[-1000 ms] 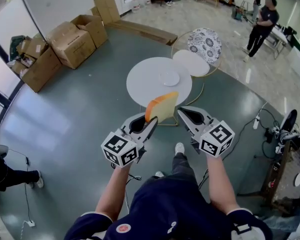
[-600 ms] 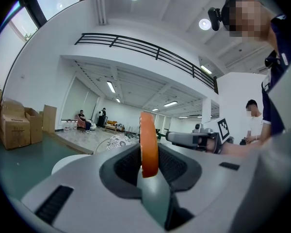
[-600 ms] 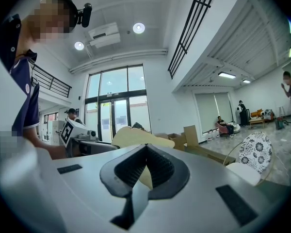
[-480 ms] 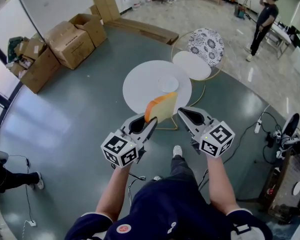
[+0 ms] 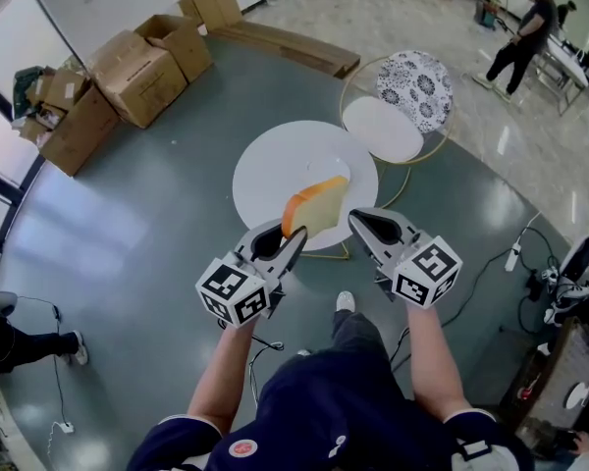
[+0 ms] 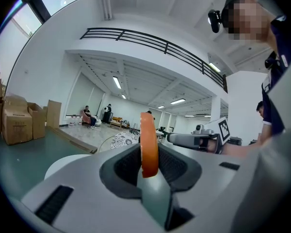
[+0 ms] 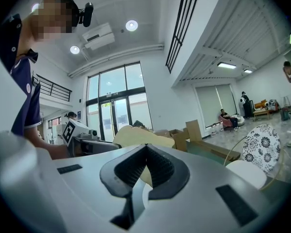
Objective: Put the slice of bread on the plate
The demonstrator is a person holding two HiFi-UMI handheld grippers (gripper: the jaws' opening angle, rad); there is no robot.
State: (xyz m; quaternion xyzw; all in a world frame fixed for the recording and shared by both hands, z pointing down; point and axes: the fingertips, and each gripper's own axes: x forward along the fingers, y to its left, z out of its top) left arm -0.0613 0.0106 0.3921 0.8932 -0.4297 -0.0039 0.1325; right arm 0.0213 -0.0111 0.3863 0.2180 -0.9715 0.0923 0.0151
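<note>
A slice of bread [image 5: 316,207] with an orange crust stands upright between the jaws of my left gripper [image 5: 291,237], which is shut on its lower edge. It hangs over the near edge of a round white table [image 5: 275,165]. A small white plate [image 5: 332,168] lies on that table, partly hidden behind the bread. In the left gripper view the bread [image 6: 149,144] shows edge-on, clamped in the left gripper [image 6: 149,154]. My right gripper [image 5: 365,224] is level beside it, shut and holding nothing. The right gripper view shows the right gripper [image 7: 146,148] and the bread's pale face [image 7: 140,136].
A gold-framed chair with a white seat [image 5: 383,129] and a patterned cushion [image 5: 415,88] stands behind the table. Cardboard boxes [image 5: 137,72] are stacked at far left. A person [image 5: 525,32] stands at far right. Cables [image 5: 515,253] lie on the floor at right.
Both grippers and the bread have come forward toward the table, so the bread now overlaps the table's near edge. The grip on the bread is unchanged.
</note>
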